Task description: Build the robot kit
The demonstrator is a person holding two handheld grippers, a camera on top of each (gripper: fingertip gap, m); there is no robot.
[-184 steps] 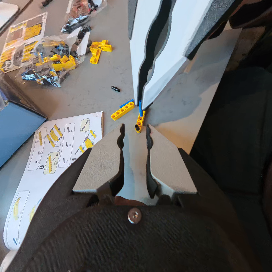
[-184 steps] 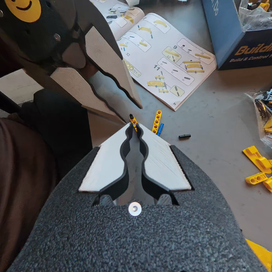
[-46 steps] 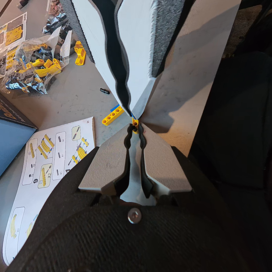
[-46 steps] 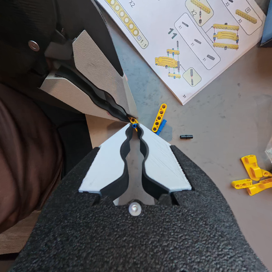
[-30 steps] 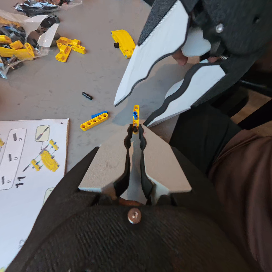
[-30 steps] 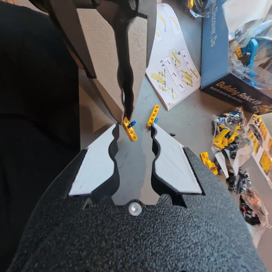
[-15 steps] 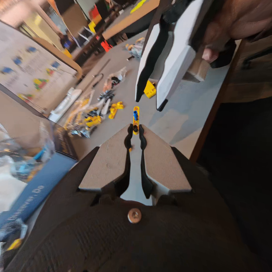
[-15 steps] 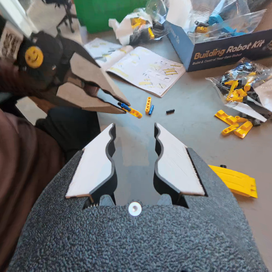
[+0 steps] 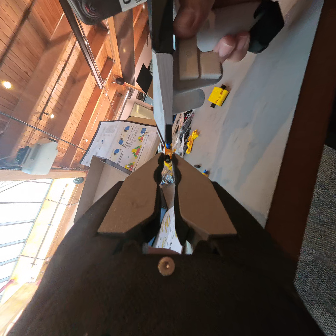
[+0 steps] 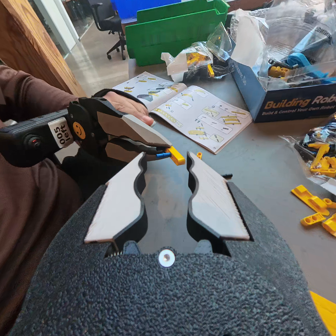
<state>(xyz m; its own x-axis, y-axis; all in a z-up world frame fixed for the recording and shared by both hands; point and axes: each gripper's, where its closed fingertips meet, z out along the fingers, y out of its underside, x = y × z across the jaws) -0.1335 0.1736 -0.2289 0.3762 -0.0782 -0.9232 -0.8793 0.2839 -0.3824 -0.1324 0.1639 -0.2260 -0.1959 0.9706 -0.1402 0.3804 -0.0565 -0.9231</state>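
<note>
- The left tongs (image 10: pixel 162 148) are clamping down on one end of a short yellow beam (image 10: pixel 176 156), holding it up above the grey worktop (image 10: pixel 254 163).
- A blue pin (image 10: pixel 163 155) is sticking out sideways from that beam, just past the left fingertips.
- The right tongs (image 10: pixel 165 158) are standing wide open and gripping nothing, their tips flanking the beam's free end without touching it.
- In the left wrist view the right tongs (image 9: pixel 168 140) are showing edge-on just beyond the beam (image 9: pixel 167 156).
- A second yellow beam (image 10: pixel 199 155) is lying on the worktop just behind the right finger, and a small black pin (image 10: pixel 227 175) is resting beside that finger.
- An open instruction booklet (image 10: pixel 196 112) is lying farther back, with a blue box (image 10: pixel 283 101) of bagged parts to its right.
- Loose yellow parts (image 10: pixel 316 209) are sitting on the worktop at the right.
- A green bin (image 10: pixel 172 31) is standing at the far edge.
</note>
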